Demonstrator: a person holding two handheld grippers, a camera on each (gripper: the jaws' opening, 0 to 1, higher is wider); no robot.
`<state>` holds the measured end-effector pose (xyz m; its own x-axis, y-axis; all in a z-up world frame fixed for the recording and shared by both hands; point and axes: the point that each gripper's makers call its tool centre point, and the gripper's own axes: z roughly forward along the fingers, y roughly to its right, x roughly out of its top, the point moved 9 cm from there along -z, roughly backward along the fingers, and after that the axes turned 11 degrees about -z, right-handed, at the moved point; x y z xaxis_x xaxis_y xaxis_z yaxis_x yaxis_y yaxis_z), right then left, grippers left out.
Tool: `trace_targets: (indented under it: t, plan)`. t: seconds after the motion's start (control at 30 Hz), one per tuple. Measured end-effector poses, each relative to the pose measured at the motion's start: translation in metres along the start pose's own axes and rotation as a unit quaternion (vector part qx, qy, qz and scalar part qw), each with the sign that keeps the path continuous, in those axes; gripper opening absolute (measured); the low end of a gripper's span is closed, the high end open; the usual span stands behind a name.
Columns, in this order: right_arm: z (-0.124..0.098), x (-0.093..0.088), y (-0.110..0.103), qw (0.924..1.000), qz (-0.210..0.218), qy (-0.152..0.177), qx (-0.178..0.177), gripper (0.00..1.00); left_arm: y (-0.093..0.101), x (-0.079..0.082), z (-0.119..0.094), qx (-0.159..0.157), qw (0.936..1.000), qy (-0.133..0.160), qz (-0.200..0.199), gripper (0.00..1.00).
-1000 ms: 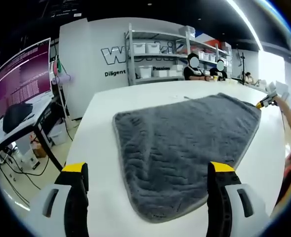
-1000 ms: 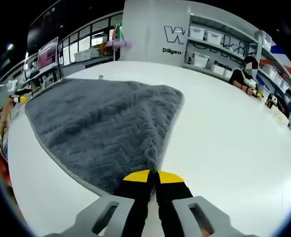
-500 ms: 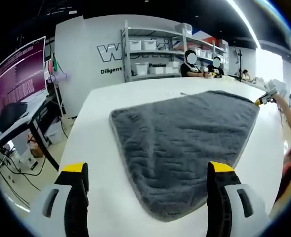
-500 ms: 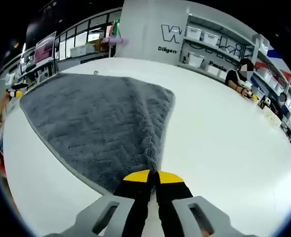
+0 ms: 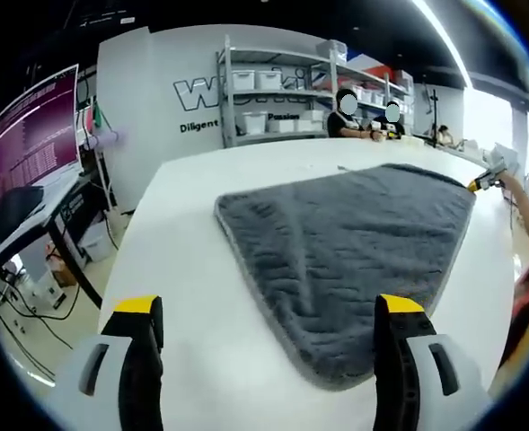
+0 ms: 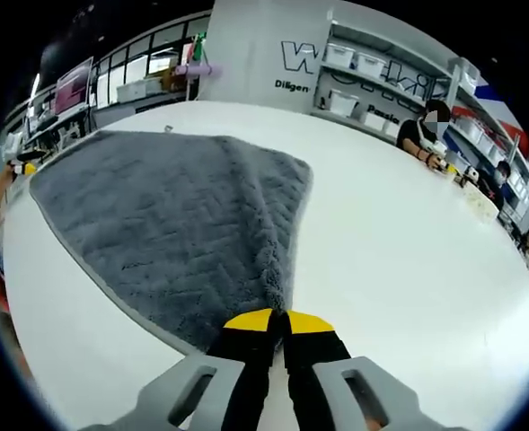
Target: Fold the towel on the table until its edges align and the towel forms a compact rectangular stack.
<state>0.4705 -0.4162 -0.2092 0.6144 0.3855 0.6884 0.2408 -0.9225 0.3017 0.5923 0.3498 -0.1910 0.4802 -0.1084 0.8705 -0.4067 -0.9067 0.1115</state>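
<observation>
Right gripper view showed our right hand-held gripper pinching the grey plush towel's corner on the white worktop, our left hand-held gripper gaping wide above its own corner, which we judged it had to grasp next before any fold.

Past my white surface I see metal shelving holding white bins, against a white wall with dark lettering. A monitor glows purple on a desk nearby. Two people sit beyond the surface's far edge.
</observation>
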Motion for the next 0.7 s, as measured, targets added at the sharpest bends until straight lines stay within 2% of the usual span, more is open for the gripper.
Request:
trace_targets:
  t: [0.5,0.7]
  plan:
    - [-0.025,-0.032,0.021,0.9991,0.015,-0.018,-0.035,0.00,0.003,0.002,0.002,-0.010,0.9999,-0.003,0.004,0.95]
    - [-0.029,-0.037,0.026,0.9987,0.013,-0.021,-0.045,0.02,0.004,0.001,0.000,-0.009,0.9999,-0.003,0.004,0.95]
